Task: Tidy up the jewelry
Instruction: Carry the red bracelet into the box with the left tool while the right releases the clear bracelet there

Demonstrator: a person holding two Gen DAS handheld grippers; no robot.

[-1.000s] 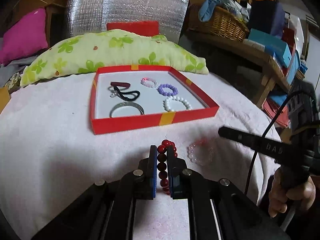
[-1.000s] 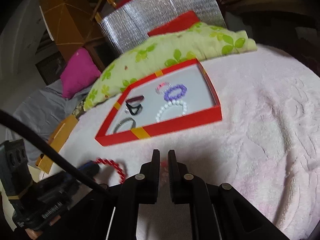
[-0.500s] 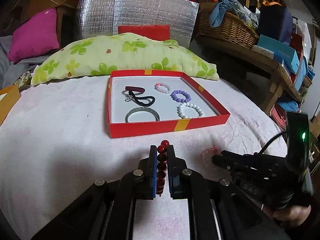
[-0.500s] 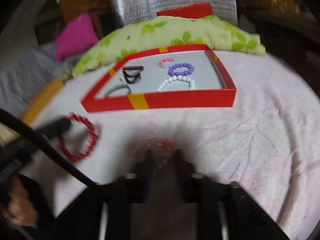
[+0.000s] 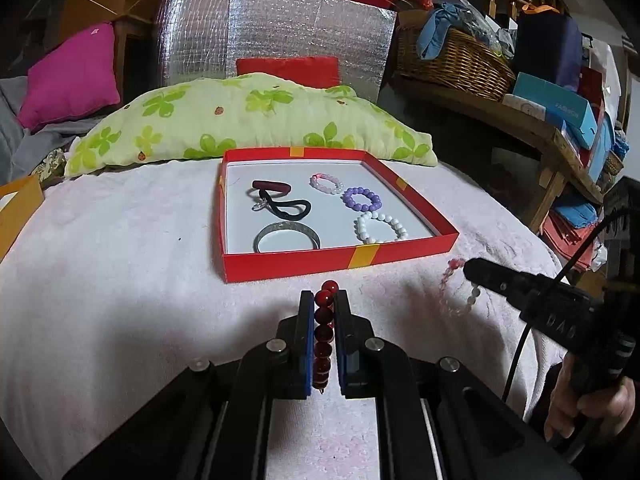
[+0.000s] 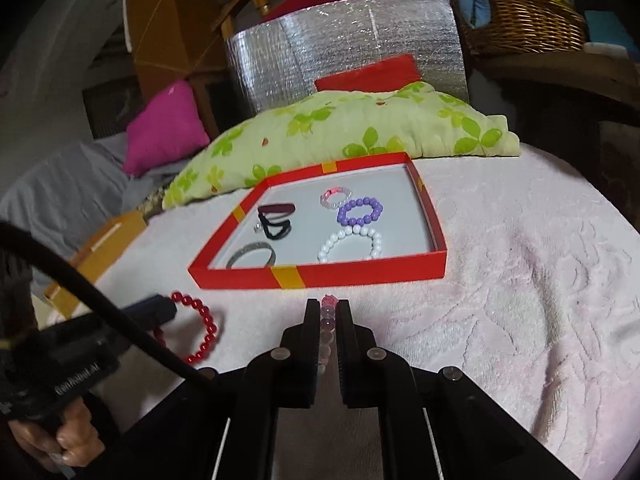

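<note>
Gripping a red bracelet (image 5: pixel 323 332), left tongs (image 5: pixel 323 300) closed on its beads, just short of the near wall of the red box (image 5: pixel 340 258). Hanging from the tips in the right view, bracelet loop clear to the left of the right tongs. Right tongs (image 6: pixel 329 308) clamped on a pale pink bracelet (image 6: pixel 327 322), beads squeezed between the pads, also just short of the box's near wall; jaws just closing further, beads between them. Seen from the left view, pink beads dangling at the tip, to the right of the box. Inside the box: 3 bead bracelets down the right side, pink (image 5: pixel 326 183) farthest, purple (image 5: pixel 362 199) in the middle, white (image 5: pixel 380 226) nearest; dark maroon band (image 5: pixel 272 186) and black tie (image 5: pixel 288 208) at far left, grey bangle (image 5: pixel 287 237) at near left. Box on a pale pink blanket (image 6: pixel 520 280), green-leaf pillow (image 5: pixel 248 120) behind it.
</note>
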